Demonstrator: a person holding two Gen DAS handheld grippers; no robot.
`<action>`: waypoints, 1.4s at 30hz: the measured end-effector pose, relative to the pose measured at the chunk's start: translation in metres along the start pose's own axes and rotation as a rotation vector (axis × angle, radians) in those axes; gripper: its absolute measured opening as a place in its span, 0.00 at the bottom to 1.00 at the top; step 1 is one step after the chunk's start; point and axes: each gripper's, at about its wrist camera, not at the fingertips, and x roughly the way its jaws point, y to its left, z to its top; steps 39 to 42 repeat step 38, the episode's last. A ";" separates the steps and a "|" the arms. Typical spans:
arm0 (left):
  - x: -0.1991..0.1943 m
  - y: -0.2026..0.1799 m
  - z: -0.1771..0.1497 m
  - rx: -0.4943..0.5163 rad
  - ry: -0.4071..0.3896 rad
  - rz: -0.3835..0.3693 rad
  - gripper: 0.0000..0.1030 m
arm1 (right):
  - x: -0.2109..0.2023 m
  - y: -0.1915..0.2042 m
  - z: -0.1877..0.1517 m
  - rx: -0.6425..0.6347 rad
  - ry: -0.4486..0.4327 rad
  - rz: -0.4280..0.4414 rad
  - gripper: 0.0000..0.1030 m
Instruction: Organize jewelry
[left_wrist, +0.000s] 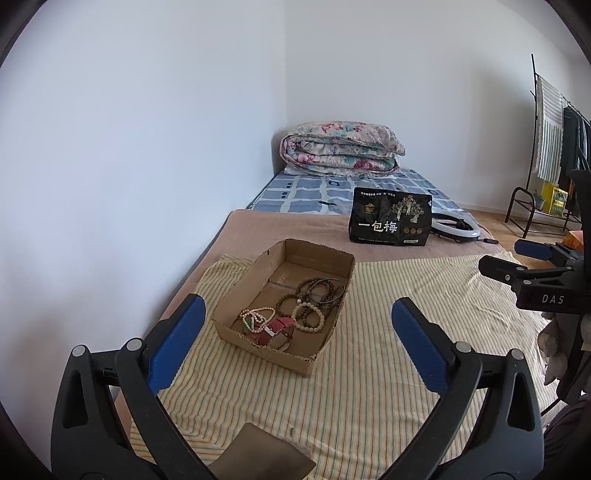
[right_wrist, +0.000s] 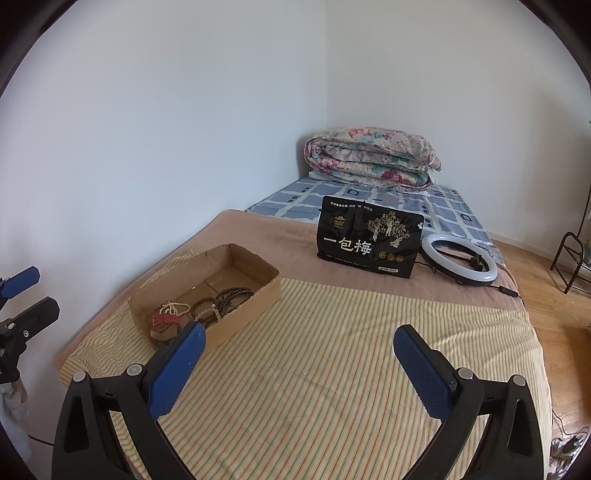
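Note:
An open cardboard box (left_wrist: 236, 291) (right_wrist: 255, 299) lies on a yellow striped cloth (left_wrist: 388, 350) (right_wrist: 332, 369) on the bed. In it lie dark bead bracelets (left_wrist: 317, 291) (right_wrist: 229, 297), a cream bead bracelet (left_wrist: 308, 315), a pale bead necklace (left_wrist: 256, 315) (right_wrist: 175, 308) and a red strap watch (left_wrist: 275, 330) (right_wrist: 164, 319). My left gripper (left_wrist: 298, 321) is open and empty, just in front of the box. My right gripper (right_wrist: 300, 345) is open and empty above the cloth, to the right of the box; it also shows at the right edge of the left wrist view (left_wrist: 532, 262).
A black snack bag (left_wrist: 389, 219) (right_wrist: 365, 238) stands behind the cloth, with a white ring light (left_wrist: 456, 229) (right_wrist: 460, 264) beside it. A folded floral quilt (left_wrist: 340, 149) (right_wrist: 373, 157) lies in the far corner. A clothes rack (left_wrist: 554, 147) stands at the right. White walls close the left and back.

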 end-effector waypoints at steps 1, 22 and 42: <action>-0.001 0.000 -0.001 -0.002 0.001 0.000 0.99 | 0.000 -0.001 0.000 0.001 -0.001 -0.001 1.00; -0.005 -0.001 0.000 0.002 -0.002 0.001 1.00 | -0.007 -0.010 -0.003 0.021 -0.005 -0.012 1.00; -0.008 -0.003 0.002 0.009 -0.013 0.028 1.00 | -0.008 -0.011 -0.004 0.019 0.004 -0.011 1.00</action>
